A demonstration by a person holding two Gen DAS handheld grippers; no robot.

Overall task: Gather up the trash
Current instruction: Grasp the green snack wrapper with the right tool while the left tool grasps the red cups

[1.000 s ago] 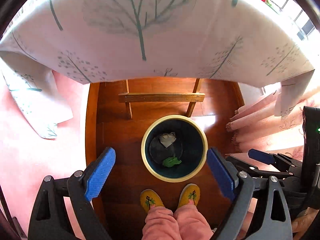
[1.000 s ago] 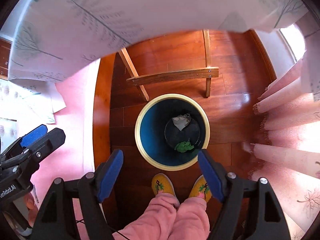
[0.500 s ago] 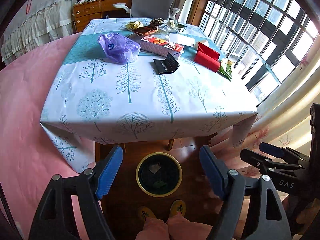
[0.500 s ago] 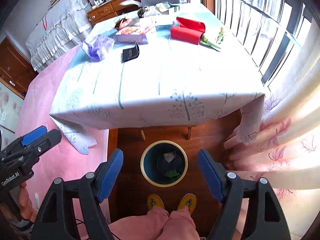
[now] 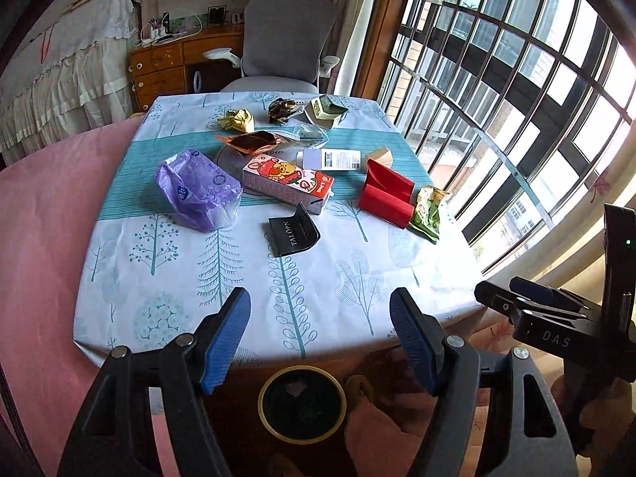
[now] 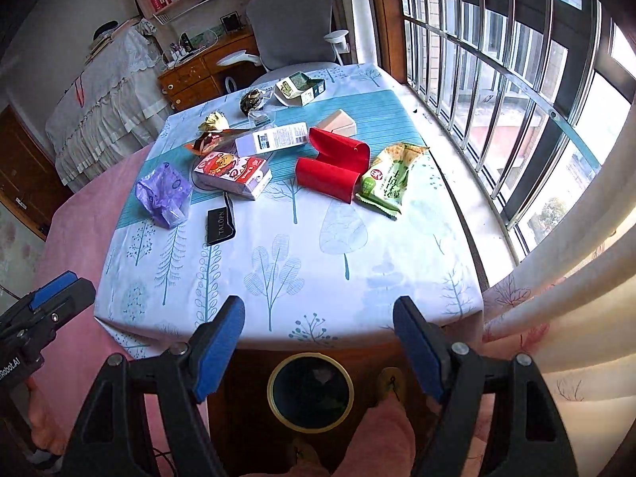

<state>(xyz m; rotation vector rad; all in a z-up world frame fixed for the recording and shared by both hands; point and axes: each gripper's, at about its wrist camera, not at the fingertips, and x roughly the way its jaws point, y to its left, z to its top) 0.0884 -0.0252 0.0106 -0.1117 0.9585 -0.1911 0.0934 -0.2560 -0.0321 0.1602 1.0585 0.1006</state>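
Fingers (image 5: 237,318) of both grippers open, empty; left (image 5: 320,336) just narrowed. View lifted from bin (image 5: 301,403) to bench (image 5: 357,298) beyond it: next trash pickup due.

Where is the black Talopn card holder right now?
In both wrist views the black card holder lies near mid-table, between the purple bag and the cartoon carton.

The tabletop (image 6: 302,270), under a tree-print cloth, carries litter on its far half: a purple bag (image 6: 165,192) at left, a black card sleeve (image 6: 220,220) just nearer, a cartoon carton (image 6: 232,175) mid-table, a red box (image 6: 332,167), and a green snack packet (image 6: 387,183) at right. Crumpled wrappers (image 5: 238,119) lie farthest. The near half is bare.
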